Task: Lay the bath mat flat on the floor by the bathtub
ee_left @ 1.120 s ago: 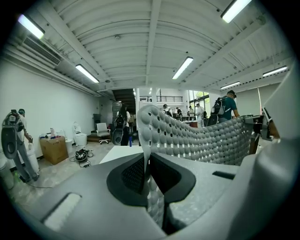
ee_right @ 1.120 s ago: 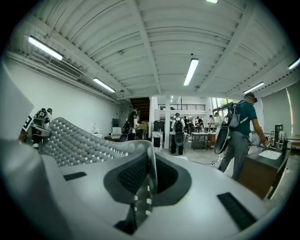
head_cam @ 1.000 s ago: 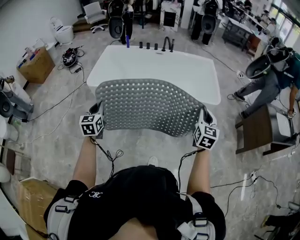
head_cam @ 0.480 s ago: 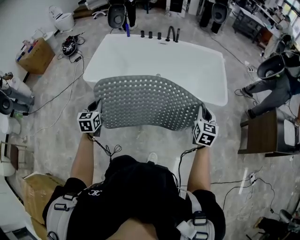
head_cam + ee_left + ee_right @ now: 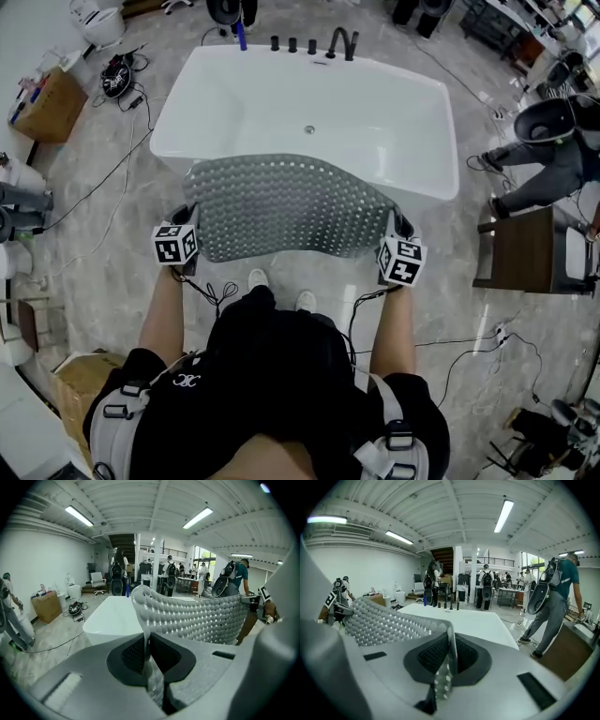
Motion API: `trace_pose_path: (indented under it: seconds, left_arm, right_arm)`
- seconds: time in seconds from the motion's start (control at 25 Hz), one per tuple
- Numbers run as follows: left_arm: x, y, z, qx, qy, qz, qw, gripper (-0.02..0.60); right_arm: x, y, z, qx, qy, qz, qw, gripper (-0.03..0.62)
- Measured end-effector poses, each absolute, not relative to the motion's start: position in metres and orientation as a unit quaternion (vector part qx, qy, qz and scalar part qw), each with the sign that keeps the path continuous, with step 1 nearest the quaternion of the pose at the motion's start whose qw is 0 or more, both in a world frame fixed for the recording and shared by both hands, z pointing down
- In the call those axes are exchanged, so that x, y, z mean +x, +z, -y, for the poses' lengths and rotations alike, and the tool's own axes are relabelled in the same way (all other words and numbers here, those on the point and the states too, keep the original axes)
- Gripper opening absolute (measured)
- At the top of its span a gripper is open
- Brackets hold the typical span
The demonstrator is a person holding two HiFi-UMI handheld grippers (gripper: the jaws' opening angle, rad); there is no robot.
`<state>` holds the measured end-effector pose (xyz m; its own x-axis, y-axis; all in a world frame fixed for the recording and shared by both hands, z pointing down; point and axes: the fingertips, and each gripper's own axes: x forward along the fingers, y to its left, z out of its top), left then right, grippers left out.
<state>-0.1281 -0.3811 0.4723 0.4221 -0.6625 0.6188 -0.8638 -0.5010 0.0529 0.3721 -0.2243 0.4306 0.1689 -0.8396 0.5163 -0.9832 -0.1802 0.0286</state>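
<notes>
1. The left gripper [image 5: 148, 656] is clenched on the left short edge of the bath mat [image 5: 281, 206]. Its dark pads [image 5: 133, 654] pinch the perforated grey sheet between them.
2. The right gripper [image 5: 449, 660] is clamped the same way on the mat's right short edge, with a strip of mat standing on edge in its bite.
3. The mat is stretched between the two grippers, clear of the floor [image 5: 103, 244] and bowed upward along its middle. Its long sides run parallel to the near rim of the bathtub [image 5: 394, 122].
4. In the head view the mat's far edge overlaps the tub's near rim, and its near edge hangs just beyond the person's shoes [image 5: 258, 278].
5. Dark taps [image 5: 328, 42] stand in a row along the tub's far rim.
6. Cables [image 5: 122, 183] trail over the floor off the tub's left end, towards a cardboard box [image 5: 42, 103].
7. Off the tub's right end, another person [image 5: 553, 155] bends over beside a wooden table [image 5: 511, 253].
</notes>
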Motion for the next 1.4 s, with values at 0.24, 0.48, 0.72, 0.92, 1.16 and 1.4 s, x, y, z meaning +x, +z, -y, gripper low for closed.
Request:
trace_pose_path:
  seconds: [0.24,0.48,0.72,0.92,1.16,1.4]
  left_arm:
    - [-0.134,0.519,0.402,0.813,0.303,0.444,0.225,0.02]
    - [-0.138,0.587,0.423,0.797,0.371,0.407,0.248,0.02]
    - [-0.127,0.662,0.418,0.779,0.427,0.371,0.271,0.02]
    - [-0.123,0.732,0.412,0.755,0.449,0.362,0.313,0.02]
    - [-0.14,0.819,0.391,0.734,0.48,0.347,0.332,0.02]
    - [-0.156,0.909,0.37,0.707,0.514,0.335,0.351,0.02]
  right_arm:
    - [0.363,0.481,0.232,0.735,0.248,0.594,0.214,0.018]
    - [0.36,0.544,0.243,0.718,0.3,0.575,0.254,0.018]
    - [0.371,0.621,0.236,0.692,0.35,0.561,0.29,0.018]
    - [0.378,0.689,0.236,0.673,0.388,0.55,0.308,0.017]
    - [0.377,0.781,0.221,0.653,0.427,0.536,0.322,0.017]
    - [0.378,0.879,0.201,0.618,0.446,0.542,0.354,0.017]
